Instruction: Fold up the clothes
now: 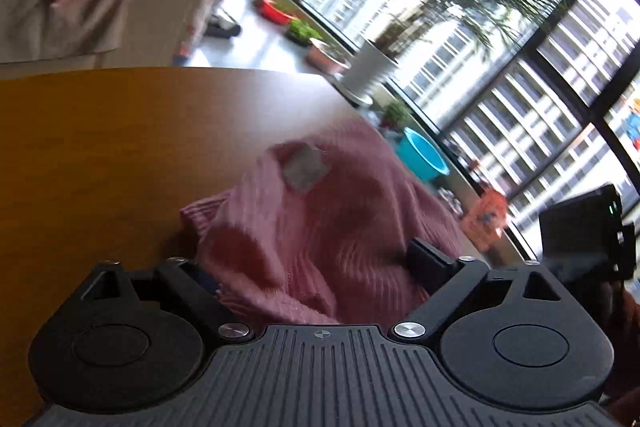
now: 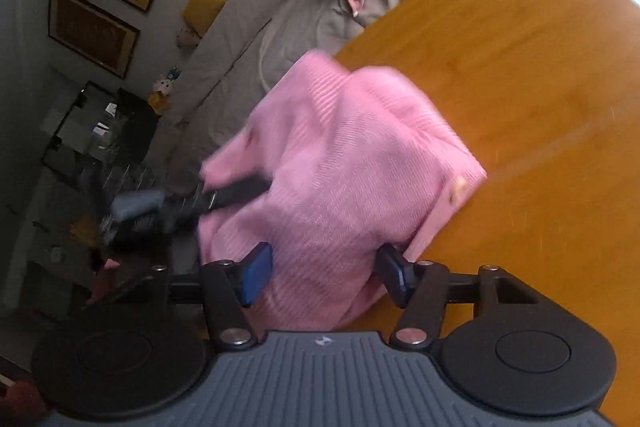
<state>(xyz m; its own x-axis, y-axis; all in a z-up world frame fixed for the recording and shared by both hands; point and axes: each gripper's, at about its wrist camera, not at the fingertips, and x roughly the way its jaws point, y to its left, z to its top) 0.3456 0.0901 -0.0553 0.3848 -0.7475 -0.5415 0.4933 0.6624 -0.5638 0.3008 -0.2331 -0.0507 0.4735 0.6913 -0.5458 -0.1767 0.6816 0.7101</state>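
A: How far along is the folding?

B: Barely begun, I'd say. The pink sweater is a rumpled heap at the table edge, part of it hanging over, no tidy fold showing.

A: And the tongs?

B: Left gripper is spread wide, cloth between the fingers but not pinched. Right gripper straddles the sweater, half-closed; I can't tell if it bites.

A: Room to move?

B: Plenty of bare table beyond the heap.
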